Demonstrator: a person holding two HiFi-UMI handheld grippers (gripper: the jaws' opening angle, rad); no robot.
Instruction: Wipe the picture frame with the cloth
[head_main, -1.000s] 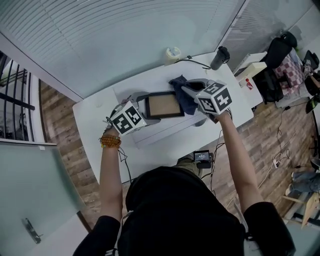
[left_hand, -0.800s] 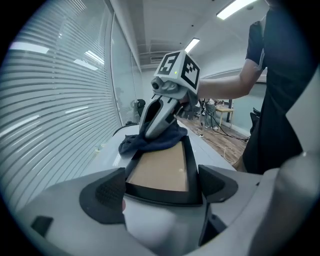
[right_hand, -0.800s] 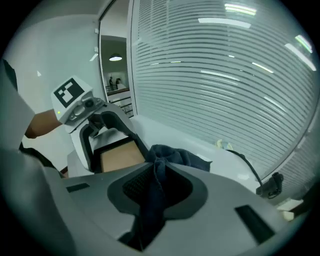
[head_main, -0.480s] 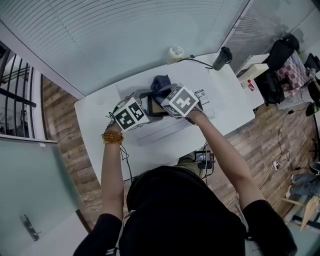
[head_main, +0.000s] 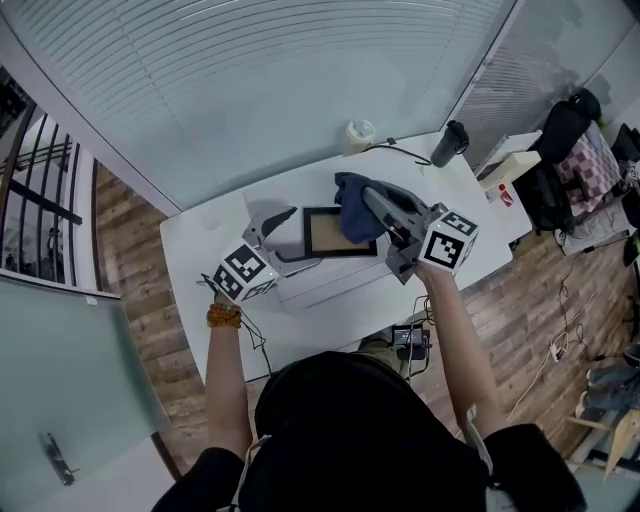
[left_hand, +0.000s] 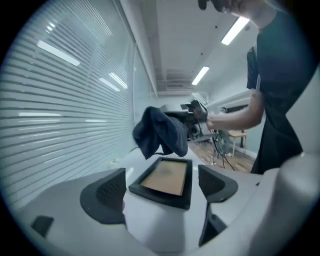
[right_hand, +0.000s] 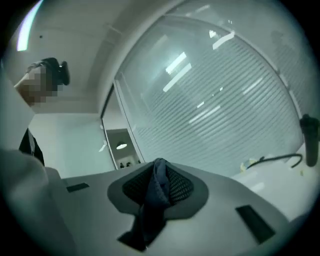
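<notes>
The picture frame (head_main: 338, 234), black-rimmed with a tan panel, is held just above the white table (head_main: 200, 250). My left gripper (head_main: 303, 238) grips its left end, one jaw on each long side, and in the left gripper view the picture frame (left_hand: 164, 179) fills the gap between the pads. The dark blue cloth (head_main: 354, 205) hangs bunched over the frame's upper right corner. My right gripper (head_main: 372, 200) is shut on it. In the right gripper view the cloth (right_hand: 156, 192) is pinched between the pads of the right gripper (right_hand: 159, 172). The cloth (left_hand: 161, 131) dangles above the frame's far end.
A white box (head_main: 330, 285) lies under the frame. A roll of tape (head_main: 360, 133), a cable and a dark flask (head_main: 446, 143) stand along the table's far edge by the blinds. A cluttered desk (head_main: 520, 150) stands at the right, on wooden floor.
Both grippers have risen. The right gripper, which covered the frame half a second ago, has swung back to the right with the cloth, so the frame's panel shows again.
</notes>
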